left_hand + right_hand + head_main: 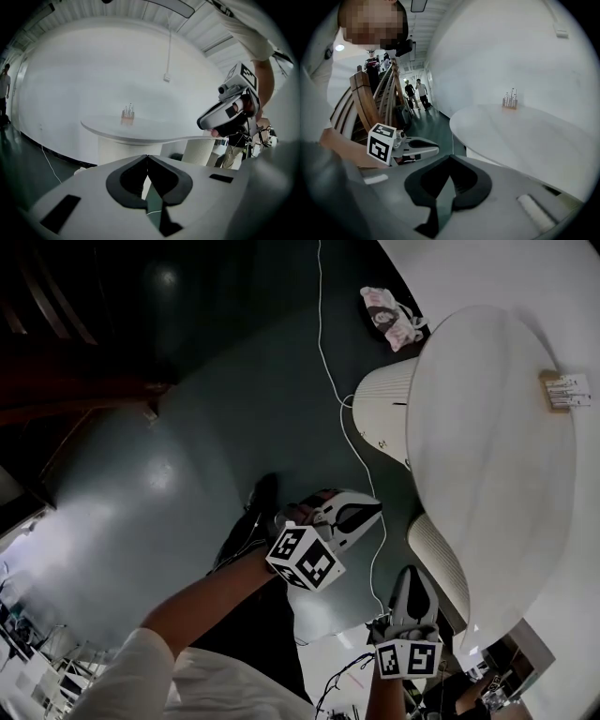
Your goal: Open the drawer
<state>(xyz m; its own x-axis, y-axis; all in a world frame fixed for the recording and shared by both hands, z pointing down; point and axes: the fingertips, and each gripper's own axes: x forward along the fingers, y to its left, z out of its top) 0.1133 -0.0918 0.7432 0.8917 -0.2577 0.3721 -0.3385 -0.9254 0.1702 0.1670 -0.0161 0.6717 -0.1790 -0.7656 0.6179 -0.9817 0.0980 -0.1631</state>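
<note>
White rounded surface on ribbed pedestals over a dark green floor. A small rack stands on it, and a white cable trails past the base. My left gripper and right gripper are closed on nothing beside the surface's edge; I cannot make out the drawer.

Glossy dark teal floor with a pale sheen of light, crossed by a thin white cable. Broad white counter, rounded at the edge, on a ribbed white pedestal. Small wooden holder on top. Curved white wall behind. Curved wooden slats beside a bright corridor, people standing far down it. Crumpled bundle on the floor.
</note>
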